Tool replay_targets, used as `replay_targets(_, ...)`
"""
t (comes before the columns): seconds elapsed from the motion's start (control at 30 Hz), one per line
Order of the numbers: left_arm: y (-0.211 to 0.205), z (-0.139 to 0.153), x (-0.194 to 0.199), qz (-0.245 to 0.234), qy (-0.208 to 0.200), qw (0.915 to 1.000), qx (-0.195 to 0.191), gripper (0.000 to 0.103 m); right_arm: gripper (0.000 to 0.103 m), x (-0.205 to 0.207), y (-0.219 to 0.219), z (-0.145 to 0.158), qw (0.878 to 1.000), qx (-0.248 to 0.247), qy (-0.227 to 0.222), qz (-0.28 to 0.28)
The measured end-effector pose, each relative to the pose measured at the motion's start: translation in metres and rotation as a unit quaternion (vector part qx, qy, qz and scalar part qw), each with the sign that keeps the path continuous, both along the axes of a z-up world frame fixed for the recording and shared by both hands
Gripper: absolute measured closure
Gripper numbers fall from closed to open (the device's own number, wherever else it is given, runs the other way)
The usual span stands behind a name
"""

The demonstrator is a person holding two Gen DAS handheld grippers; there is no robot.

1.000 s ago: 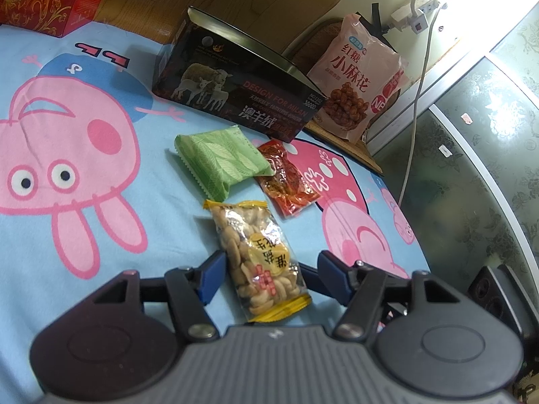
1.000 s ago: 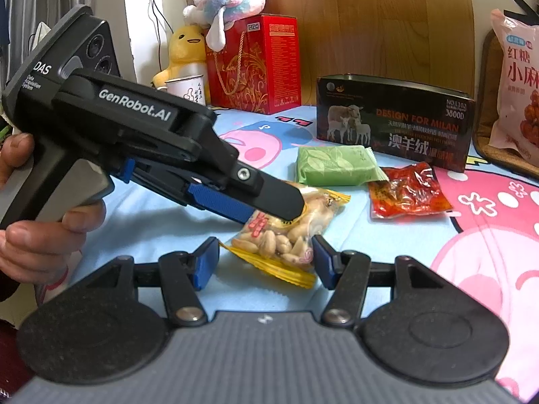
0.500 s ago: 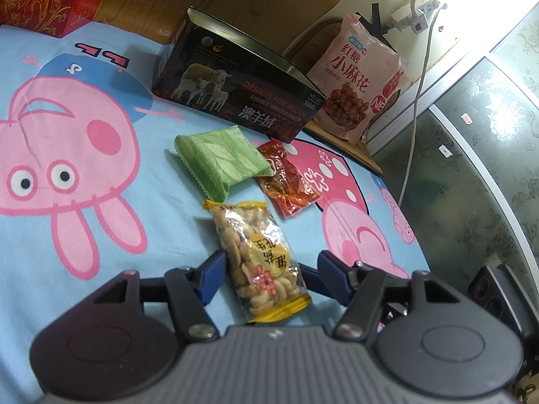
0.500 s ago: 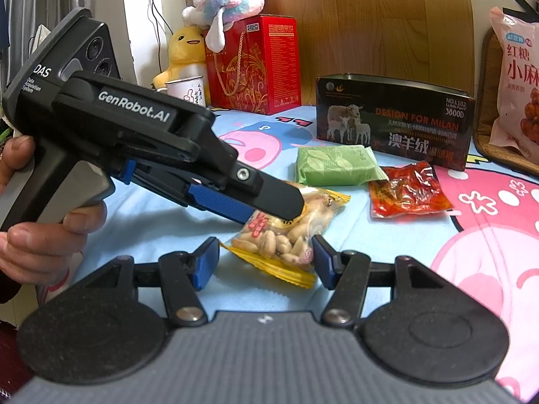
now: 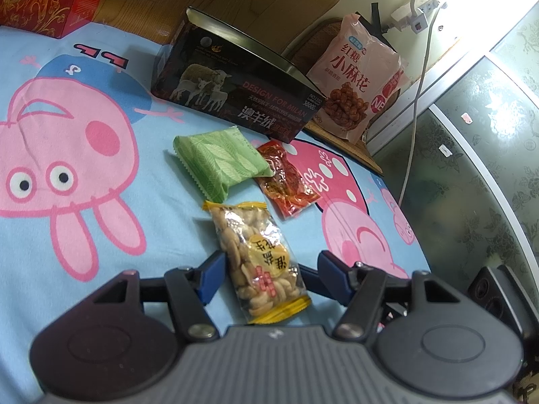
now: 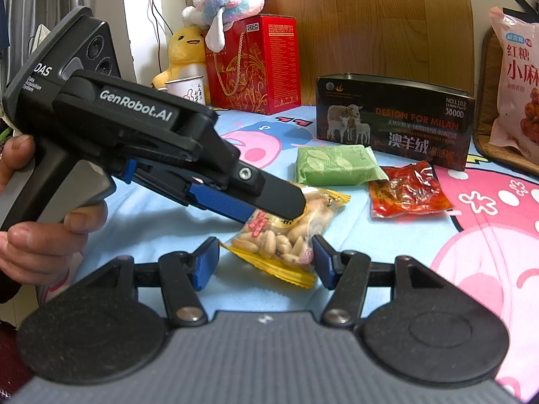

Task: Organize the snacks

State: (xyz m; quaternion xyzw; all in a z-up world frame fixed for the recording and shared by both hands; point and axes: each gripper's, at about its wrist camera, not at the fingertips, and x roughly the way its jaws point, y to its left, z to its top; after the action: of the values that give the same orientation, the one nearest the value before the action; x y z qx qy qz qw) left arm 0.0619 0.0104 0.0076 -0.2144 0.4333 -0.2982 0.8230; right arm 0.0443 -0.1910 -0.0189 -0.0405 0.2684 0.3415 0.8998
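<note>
A clear peanut packet with yellow ends (image 5: pixel 259 259) lies on the blue cartoon sheet (image 5: pixel 101 242). My left gripper (image 5: pixel 269 274) is open, its blue pads on either side of the packet's near half. My right gripper (image 6: pixel 262 262) is open too, straddling the same packet (image 6: pixel 286 235) from another side. The left gripper (image 6: pixel 249 198) shows in the right wrist view, slanting down over the packet. A green packet (image 5: pixel 219 163) and a red packet (image 5: pixel 286 181) lie beyond. An open dark tin box (image 5: pixel 235 97) stands behind them.
A large pink snack bag (image 5: pixel 360 77) leans at the back right on a woven mat. A red gift box (image 6: pixel 252 64), plush toys (image 6: pixel 222 6) and a cup (image 6: pixel 185 89) stand at the back left. A glass cabinet (image 5: pixel 471 168) borders the bed's right edge.
</note>
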Motion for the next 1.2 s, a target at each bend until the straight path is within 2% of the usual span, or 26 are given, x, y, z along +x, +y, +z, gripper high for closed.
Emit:
replay_targets(0.37, -0.002, 0.001, 0.003, 0.0, 0.004, 1.0, -0.007, 0.041, 0.044, -0.001, -0.001, 0.0, 1.0, 0.005, 0.001, -0.002)
replay_targets(0.5, 0.001, -0.001, 0.005, 0.0, 0.009, 0.9998, -0.018, 0.041, 0.044, 0.004, -0.01, 0.001, 0.998, 0.053, 0.035, -0.009)
replay_targets(0.67, 0.001, -0.002, 0.007, -0.001, 0.012, 0.9996, -0.024, 0.041, 0.044, 0.013, -0.022, -0.002, 0.986, 0.133, 0.101, -0.004)
replay_targets(1.2, 0.0, -0.003, 0.007, -0.001, 0.012, 0.9997, -0.022, 0.041, 0.044, 0.012, -0.023, -0.001, 0.985, 0.138, 0.1, 0.001)
